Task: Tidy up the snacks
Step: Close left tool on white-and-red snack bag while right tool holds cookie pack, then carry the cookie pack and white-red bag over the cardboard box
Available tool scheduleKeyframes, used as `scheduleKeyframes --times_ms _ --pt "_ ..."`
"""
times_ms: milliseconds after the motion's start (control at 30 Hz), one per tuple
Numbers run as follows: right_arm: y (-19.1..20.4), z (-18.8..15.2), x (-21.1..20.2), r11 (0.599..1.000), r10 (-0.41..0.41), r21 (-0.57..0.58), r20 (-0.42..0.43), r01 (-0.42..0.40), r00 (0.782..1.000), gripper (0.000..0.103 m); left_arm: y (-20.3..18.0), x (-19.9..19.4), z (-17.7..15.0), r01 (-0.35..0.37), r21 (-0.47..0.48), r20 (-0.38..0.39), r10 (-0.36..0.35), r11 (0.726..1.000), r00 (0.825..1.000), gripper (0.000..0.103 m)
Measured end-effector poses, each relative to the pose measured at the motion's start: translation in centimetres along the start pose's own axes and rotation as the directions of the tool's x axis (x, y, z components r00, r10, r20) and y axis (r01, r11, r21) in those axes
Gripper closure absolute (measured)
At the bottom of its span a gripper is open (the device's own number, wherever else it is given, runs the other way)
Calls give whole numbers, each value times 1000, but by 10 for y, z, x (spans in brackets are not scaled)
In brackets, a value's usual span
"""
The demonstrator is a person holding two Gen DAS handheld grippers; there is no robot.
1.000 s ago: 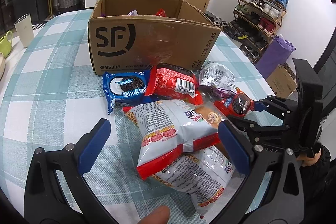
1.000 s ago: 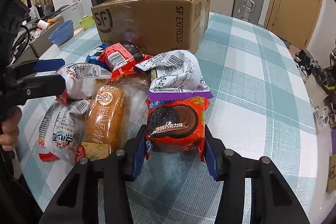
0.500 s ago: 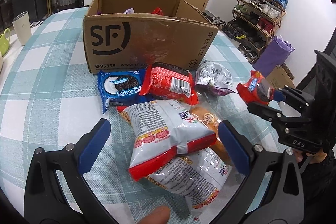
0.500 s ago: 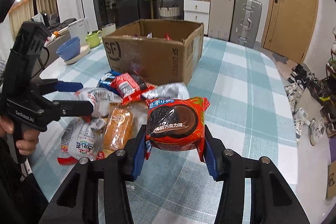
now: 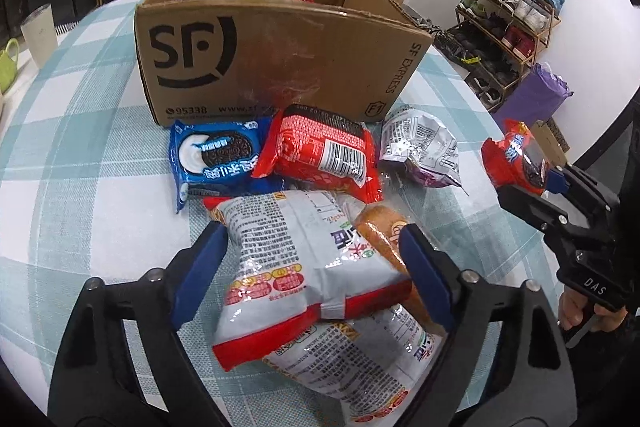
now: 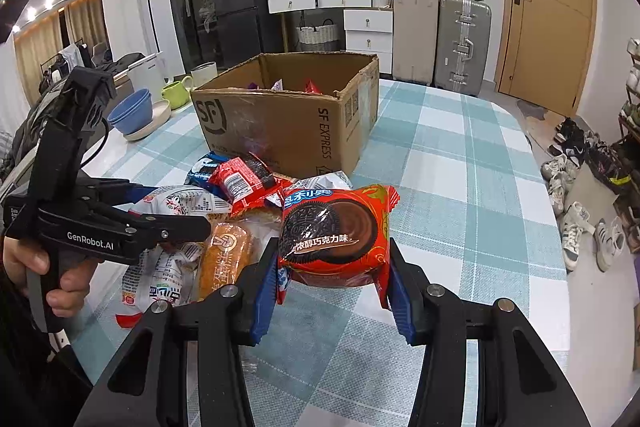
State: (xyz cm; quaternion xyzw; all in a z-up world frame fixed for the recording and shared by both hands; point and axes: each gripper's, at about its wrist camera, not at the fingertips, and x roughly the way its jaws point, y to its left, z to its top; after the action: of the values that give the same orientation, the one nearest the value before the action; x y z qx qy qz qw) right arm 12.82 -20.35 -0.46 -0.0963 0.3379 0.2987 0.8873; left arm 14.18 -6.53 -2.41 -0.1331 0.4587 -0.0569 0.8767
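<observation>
On the checked table, a white-and-red snack bag (image 5: 296,255) lies on top of a second bag of the same kind (image 5: 360,355). My left gripper (image 5: 312,255) straddles the top bag; its jaws are closing, with the pads at the bag's sides and no squeeze visible. A wrapped golden bun (image 5: 380,231) rests against the right pad. Behind lie a blue Oreo pack (image 5: 216,159), a red packet (image 5: 320,155) and a silver-purple packet (image 5: 420,151), all in front of the open SF cardboard box (image 5: 260,67). My right gripper (image 6: 332,255) is shut on a red chocolate Oreo pack (image 6: 332,227), held off the table.
The box (image 6: 280,131) holds a few snacks. A white cup (image 5: 40,35) and a green mug (image 5: 8,67) stand at the table's left side, beside blue bowls (image 6: 132,111). Suitcases, drawers, a door and a shoe rack (image 5: 512,11) surround the table.
My right gripper lifted the red Oreo pack off the table. My left gripper came down over the white-and-red bag and its jaws narrowed around it.
</observation>
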Motion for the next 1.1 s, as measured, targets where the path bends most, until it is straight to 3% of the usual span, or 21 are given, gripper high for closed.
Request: scheduleKeyframes --times_ms 267,300,333,700,1100 --pt "1 1 -1 1000 0 0 8 0 1000 54 3 -3 -5 21 -6 33 -21 1000 999 32" --pt "1 1 -1 1000 0 0 9 0 1000 54 3 -5 -6 16 -3 46 -16 1000 999 39" --pt "1 1 -1 1000 0 -2 10 0 1000 54 4 -8 -7 5 -2 61 -5 1000 998 52" --pt "8 3 -6 1000 -2 -12 34 2 999 54 10 -27 -17 28 -2 98 -28 1000 995 54" --pt "16 7 -13 1000 22 5 84 -23 996 54 13 -68 -18 51 3 200 -50 999 978 54"
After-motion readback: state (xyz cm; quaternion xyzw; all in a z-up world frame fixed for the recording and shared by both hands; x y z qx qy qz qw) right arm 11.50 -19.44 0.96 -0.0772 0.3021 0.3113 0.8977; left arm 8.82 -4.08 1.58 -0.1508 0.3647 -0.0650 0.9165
